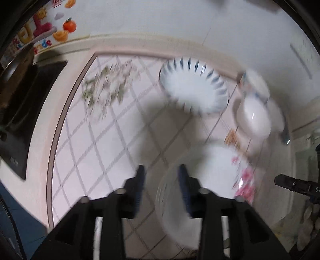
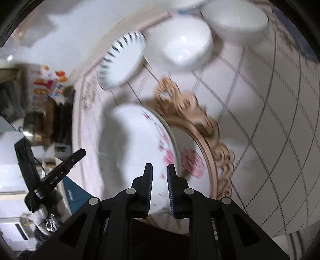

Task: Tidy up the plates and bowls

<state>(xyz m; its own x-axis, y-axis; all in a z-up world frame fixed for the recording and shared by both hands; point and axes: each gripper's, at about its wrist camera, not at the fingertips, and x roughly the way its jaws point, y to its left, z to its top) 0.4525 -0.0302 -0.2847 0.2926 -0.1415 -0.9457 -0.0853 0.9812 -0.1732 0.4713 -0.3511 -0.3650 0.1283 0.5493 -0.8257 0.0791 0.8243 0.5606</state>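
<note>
A white plate with pink flowers (image 2: pixel 138 144) lies on the checked tablecloth, close under my right gripper (image 2: pixel 160 170), whose fingers stand a small gap apart over its near rim, holding nothing I can see. The same plate (image 1: pixel 210 180) shows blurred in the left wrist view, just right of my left gripper (image 1: pixel 161 170), which is open and empty above the cloth. A blue-striped white dish (image 1: pixel 193 86) (image 2: pixel 122 60) sits further back. Two white bowls (image 2: pixel 178 46) (image 2: pixel 234 18) stand beyond it; they also show in the left wrist view (image 1: pixel 254 116).
A gold ornate-framed tray (image 2: pixel 212 140) lies partly under the flowered plate. A dark cooktop (image 1: pixel 22 112) is at the left of the table (image 1: pixel 56 140). A wall with fruit stickers (image 1: pixel 66 26) is behind. The left gripper (image 2: pixel 54 174) shows in the right view.
</note>
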